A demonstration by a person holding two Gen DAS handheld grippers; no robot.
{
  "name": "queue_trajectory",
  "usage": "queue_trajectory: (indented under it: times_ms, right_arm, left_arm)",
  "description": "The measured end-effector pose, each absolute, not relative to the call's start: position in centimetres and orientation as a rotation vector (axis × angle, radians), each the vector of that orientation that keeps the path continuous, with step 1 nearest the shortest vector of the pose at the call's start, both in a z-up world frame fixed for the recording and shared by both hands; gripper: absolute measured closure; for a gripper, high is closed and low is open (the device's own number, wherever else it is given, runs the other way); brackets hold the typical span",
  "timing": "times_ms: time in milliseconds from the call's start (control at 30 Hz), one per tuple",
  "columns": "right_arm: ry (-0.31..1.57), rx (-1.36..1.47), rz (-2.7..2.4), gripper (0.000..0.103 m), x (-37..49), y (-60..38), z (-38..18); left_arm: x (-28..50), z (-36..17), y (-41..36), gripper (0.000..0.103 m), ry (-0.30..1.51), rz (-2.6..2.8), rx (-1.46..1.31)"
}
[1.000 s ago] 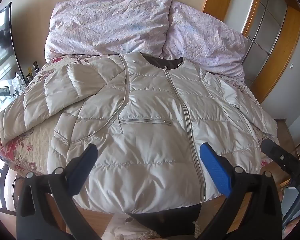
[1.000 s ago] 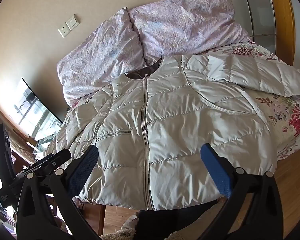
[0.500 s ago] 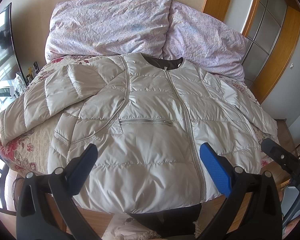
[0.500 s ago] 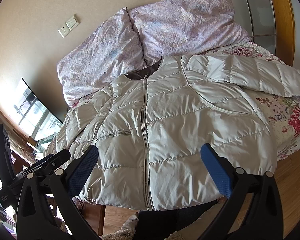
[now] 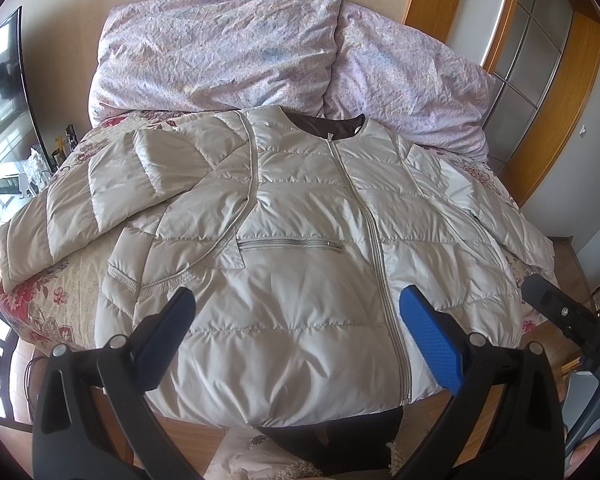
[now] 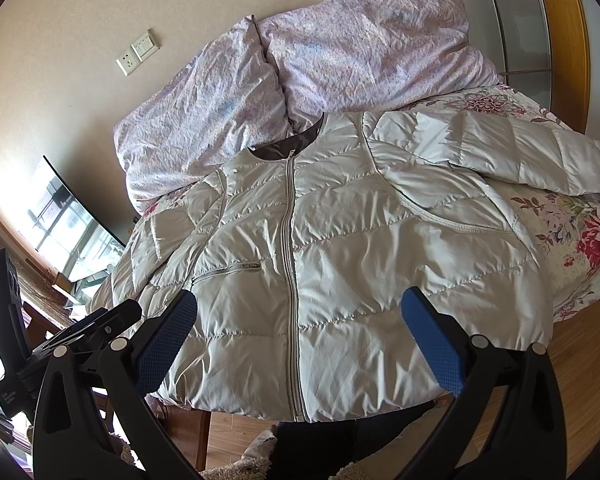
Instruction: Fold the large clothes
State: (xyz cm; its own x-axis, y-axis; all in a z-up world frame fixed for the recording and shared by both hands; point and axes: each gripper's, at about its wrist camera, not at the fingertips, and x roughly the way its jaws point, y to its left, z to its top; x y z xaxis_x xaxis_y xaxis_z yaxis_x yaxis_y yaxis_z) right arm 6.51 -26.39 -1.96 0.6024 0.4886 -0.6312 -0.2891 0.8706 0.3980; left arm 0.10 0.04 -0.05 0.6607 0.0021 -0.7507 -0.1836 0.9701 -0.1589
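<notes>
Jacket (image 5: 300,264) lies flat, front up, zipped, on the bed (image 5: 80,280), collar toward the two pillows (image 5: 220,48) at the wall, hem hanging slightly over the near bed edge. Left sleeve (image 5: 84,200) angles out toward the left edge of the bed; right sleeve (image 6: 500,152) stretches out to the right across the floral cover. Chest pocket zip (image 5: 288,244) on the left panel, main zipper (image 5: 376,248) runs collar to hem. Left gripper (image 5: 296,336) hovers over the hem left of the zipper, fingers (image 5: 428,340) spread wide, holding nothing, not touching fabric as far as I can tell. Right gripper (image 6: 298,340) hovers over the hem around the zipper line, fingers (image 6: 432,340) also wide apart, empty. Each gripper's body shows at the edge of the other's view. TV (image 6: 68,232) on the left wall side, wood floor (image 6: 588,344) to the right.
</notes>
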Motion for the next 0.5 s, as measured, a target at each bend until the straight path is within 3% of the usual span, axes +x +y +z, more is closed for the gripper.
queue_trajectory:
  times_ms: [500]
  right_arm:
    - [0.807,0.267,0.457,0.001,6.59,-26.29,-1.97]
  left_arm:
    - [0.01,0.04,-0.02,0.002,0.842,0.109,-0.230]
